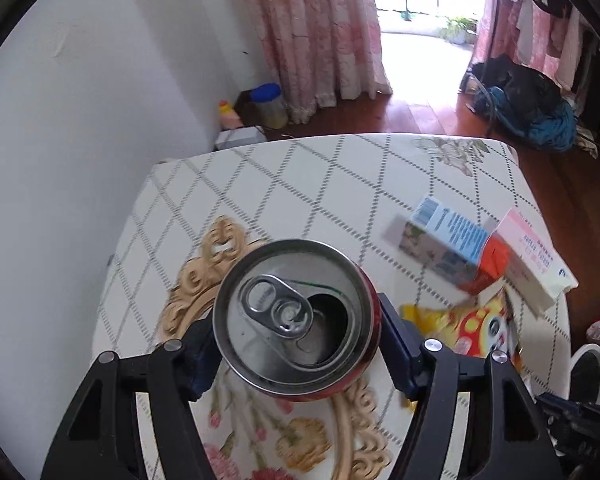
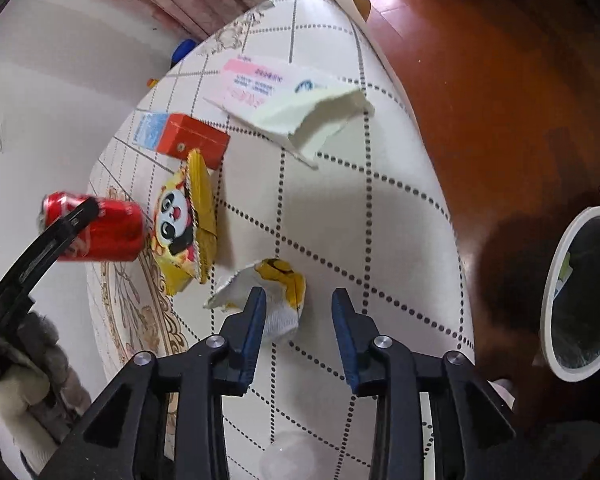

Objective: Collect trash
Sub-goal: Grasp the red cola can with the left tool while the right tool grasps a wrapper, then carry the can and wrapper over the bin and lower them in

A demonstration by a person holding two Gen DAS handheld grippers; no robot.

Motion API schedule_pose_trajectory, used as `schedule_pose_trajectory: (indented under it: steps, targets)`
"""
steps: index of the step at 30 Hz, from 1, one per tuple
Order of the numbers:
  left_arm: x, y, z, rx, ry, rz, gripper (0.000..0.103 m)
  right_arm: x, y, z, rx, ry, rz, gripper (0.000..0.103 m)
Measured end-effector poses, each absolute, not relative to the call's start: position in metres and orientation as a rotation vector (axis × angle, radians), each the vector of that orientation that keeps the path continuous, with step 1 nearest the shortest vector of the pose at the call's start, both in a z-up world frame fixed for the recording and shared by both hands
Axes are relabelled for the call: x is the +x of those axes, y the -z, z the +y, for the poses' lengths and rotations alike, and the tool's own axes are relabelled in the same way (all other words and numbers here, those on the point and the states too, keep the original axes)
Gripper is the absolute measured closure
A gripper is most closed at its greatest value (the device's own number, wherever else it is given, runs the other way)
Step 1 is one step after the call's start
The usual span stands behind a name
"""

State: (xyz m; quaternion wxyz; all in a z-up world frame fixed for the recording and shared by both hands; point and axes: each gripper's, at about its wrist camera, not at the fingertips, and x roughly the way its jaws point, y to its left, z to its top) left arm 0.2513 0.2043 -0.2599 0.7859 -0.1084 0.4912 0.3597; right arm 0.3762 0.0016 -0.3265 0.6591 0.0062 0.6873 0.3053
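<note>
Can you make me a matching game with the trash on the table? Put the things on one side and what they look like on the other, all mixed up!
Things:
1. soda can
2. panda wrapper
3. torn paper
4. trash bin

Clues:
A. yellow, flat on the table
B. white rim, on the floor
C. red, gripped by the left gripper
D. pale, crumpled

Pairs: 1-C, 2-A, 3-D, 4-B

— What's the left tool [image 1: 296, 344] holding?
— An opened red aluminium drink can [image 1: 296, 320], clamped between both blue pads, above the white diamond-patterned table [image 1: 300, 184].
— And near the right edge?
— A blue-and-orange carton [image 1: 452, 248] leaning on a pink-and-white flat box [image 1: 536, 260], a yellow snack wrapper [image 1: 464, 324] just below them.
</note>
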Motion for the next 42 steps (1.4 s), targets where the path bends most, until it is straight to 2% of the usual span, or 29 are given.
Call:
schedule_pose_trajectory:
  steps: [6,7,8,13,23,29,37,42]
  targets:
    - [0.206,0.255,0.194,-0.252,-0.842,1.030,0.038,0.367,0.332,0.008,0.020,-0.688,1.567,0.068]
    - [0.201,0.254,0.193,-0.259,-0.845,1.028,0.038,0.364,0.333,0.010,0.024,-0.693,1.567,0.081]
    - [0.196,0.254,0.192,-0.267,-0.846,1.029,0.038,0.362,0.333,0.011,0.017,-0.697,1.561,0.087]
    - [0.167,0.247,0.183,-0.304,-0.861,1.017,0.038,0.353,0.318,0.012,0.014,-0.718,1.497,0.095]
    - [0.135,0.229,0.147,-0.316,-0.828,0.986,0.038,0.330,0.268,-0.005,-0.068,-0.756,1.343,0.095]
    - [0.137,0.197,0.115,-0.299,-0.765,0.927,0.038,0.325,0.229,-0.036,-0.061,-0.765,1.252,0.096]
    - [0.183,0.145,0.045,-0.244,-0.572,0.845,0.038,0.337,0.168,-0.127,0.005,-0.713,1.125,0.096]
    - [0.229,0.132,-0.009,-0.220,-0.419,0.831,0.038,0.354,0.148,-0.192,0.034,-0.636,1.079,0.096]
